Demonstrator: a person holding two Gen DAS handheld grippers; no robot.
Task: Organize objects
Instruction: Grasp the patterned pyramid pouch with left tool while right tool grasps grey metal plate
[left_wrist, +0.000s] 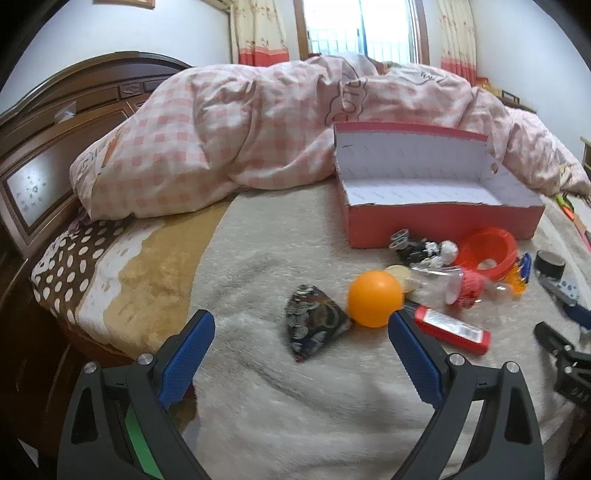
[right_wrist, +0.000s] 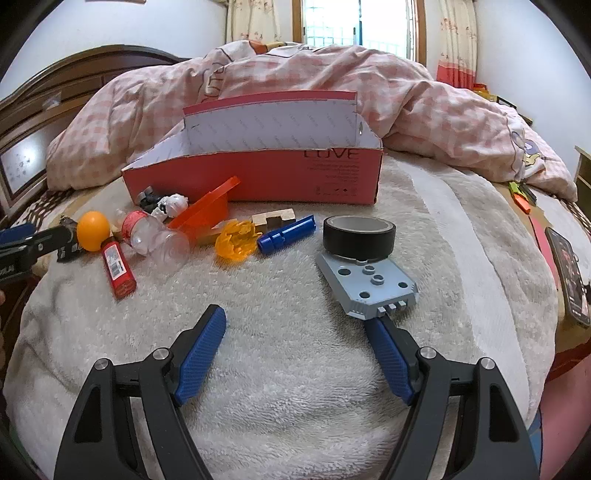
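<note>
We hold both tools wide open and empty over the pale fleece blanket (right_wrist: 288, 369). The left gripper (left_wrist: 301, 334) frames a dark patterned pouch (left_wrist: 314, 323), which lies between its fingers toward the right-hand one, with the orange ball (left_wrist: 375, 298) at about one o'clock, just behind that fingertip. The right gripper (right_wrist: 299, 325) has only blanket between its fingers; the grey studded plate (right_wrist: 365, 286) sits at one o'clock, touching or just over its right fingertip, and the black tape roll (right_wrist: 359, 236) rests against the plate's far edge.

The red box (right_wrist: 258, 177) stands open at twelve o'clock in the right wrist view, with nothing visible in it. The rest is scattered in front of it: a red tube (right_wrist: 118, 267), a clear bottle (right_wrist: 155, 236), an orange funnel (right_wrist: 207, 210), a blue cylinder (right_wrist: 287, 234).

We judge the pouch soft and light, likely to sag, so we would pinch it across its bulging middle. The ball looks smooth, hard and light; it could roll or squirt out, so we would close on its widest line, squarely. The plate seems stiff and flat, best taken by its long edges. The tape roll is rigid, and its wall offers a sure grip. The bottle looks thin and crushable, so we should squeeze it gently.
</note>
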